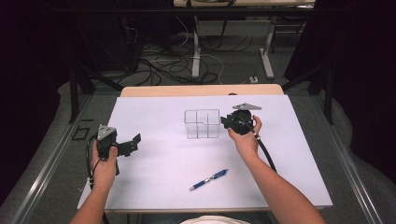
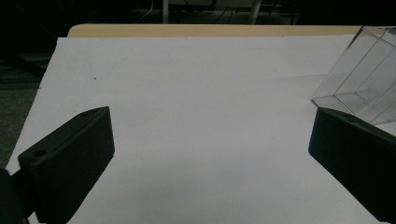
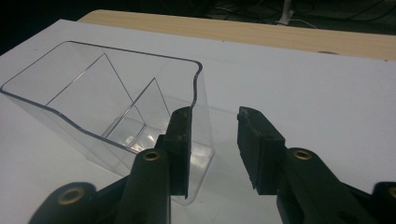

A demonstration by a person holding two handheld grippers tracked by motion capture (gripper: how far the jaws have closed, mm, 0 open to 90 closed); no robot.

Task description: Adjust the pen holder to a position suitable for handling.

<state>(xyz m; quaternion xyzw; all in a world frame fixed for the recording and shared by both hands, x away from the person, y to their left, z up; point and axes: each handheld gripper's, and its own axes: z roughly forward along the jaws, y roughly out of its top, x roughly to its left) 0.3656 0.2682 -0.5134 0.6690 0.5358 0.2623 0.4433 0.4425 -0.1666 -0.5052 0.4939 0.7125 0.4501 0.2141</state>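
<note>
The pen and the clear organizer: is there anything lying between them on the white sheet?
No. In the high view, bare white sheet runs from the pen up to the clear organizer.

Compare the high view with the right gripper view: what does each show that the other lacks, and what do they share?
The high view alone has the blue pen, the left gripper, both of the person's forearms and the floor cables beyond the table. The right gripper view alone shows, close up, the right gripper with its jaws apart beside the clear divided container, one jaw in front of its wall and nothing between the pads. Both show that container and the white sheet on the wooden table.
</note>
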